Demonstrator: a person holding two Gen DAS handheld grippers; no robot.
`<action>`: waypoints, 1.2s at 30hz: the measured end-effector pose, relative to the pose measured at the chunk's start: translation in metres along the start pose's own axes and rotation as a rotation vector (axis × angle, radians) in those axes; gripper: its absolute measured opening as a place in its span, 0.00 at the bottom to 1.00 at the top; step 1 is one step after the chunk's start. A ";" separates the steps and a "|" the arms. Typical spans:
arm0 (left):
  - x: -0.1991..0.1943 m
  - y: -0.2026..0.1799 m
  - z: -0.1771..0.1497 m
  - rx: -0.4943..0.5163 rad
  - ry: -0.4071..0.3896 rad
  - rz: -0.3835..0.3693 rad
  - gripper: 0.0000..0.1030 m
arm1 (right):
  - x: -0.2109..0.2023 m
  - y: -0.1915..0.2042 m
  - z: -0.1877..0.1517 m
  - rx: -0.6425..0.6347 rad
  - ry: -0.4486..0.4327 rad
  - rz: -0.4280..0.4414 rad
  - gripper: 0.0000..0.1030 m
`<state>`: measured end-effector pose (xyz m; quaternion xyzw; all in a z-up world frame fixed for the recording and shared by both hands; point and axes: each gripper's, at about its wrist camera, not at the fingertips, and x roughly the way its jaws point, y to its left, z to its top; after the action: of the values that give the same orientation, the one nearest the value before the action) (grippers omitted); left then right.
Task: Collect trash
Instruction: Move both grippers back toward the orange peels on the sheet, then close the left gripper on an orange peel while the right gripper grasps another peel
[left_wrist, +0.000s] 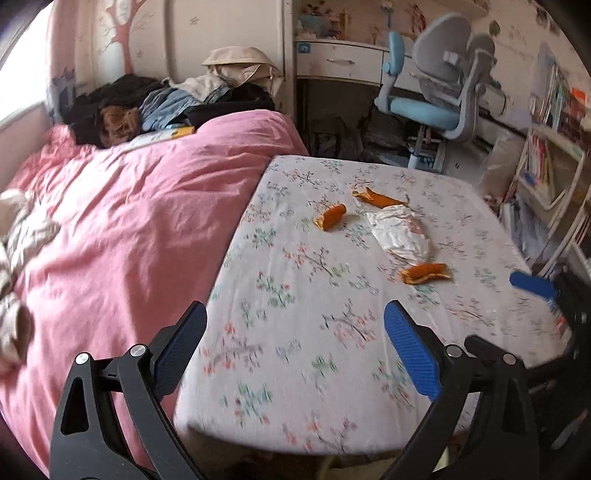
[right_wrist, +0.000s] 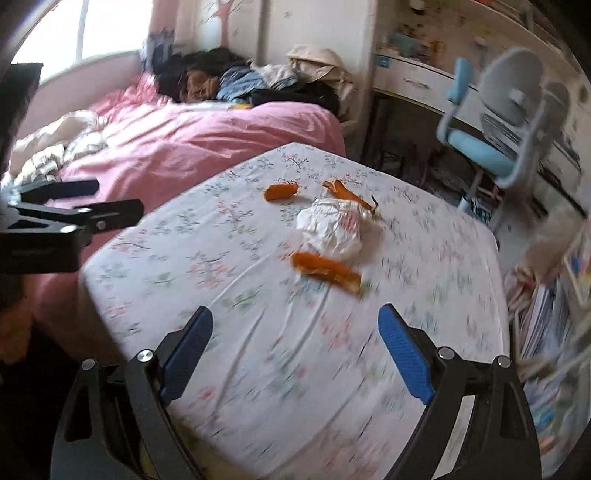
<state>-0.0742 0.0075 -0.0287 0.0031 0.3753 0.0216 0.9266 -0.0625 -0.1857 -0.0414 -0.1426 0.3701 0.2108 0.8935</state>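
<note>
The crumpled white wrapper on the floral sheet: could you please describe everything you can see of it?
The crumpled white wrapper looks like thin, glossy plastic or paper, creased all over, with a faint pinkish print on one side. It lies loose on the floral sheet, amid three orange peel pieces; the long peel and the curled peel lie against its edges. Neither gripper touches it.

Three orange peel pieces lay on the floral sheet: one rolled piece to the left, one long strip at the far side, and one flat piece nearest the camera. Among them sat one crumpled white wrapper. That made four bits of trash in all. There was one pink duvet, one heap of clothes and one blue-and-grey chair. Two hand-held grippers were in view, each with two blue-padded fingers.
</note>
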 end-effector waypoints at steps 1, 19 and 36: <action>0.006 -0.002 0.005 0.019 0.000 0.007 0.90 | 0.008 -0.003 0.004 -0.013 0.010 0.000 0.84; 0.099 -0.043 0.057 0.160 0.040 -0.019 0.90 | 0.080 -0.038 0.015 0.036 0.124 0.109 0.74; 0.195 -0.023 0.095 0.079 0.152 -0.095 0.90 | 0.089 -0.053 0.019 0.046 0.189 0.190 0.49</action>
<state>0.1327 -0.0060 -0.0968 0.0201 0.4446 -0.0367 0.8948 0.0313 -0.2000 -0.0867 -0.1059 0.4692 0.2714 0.8336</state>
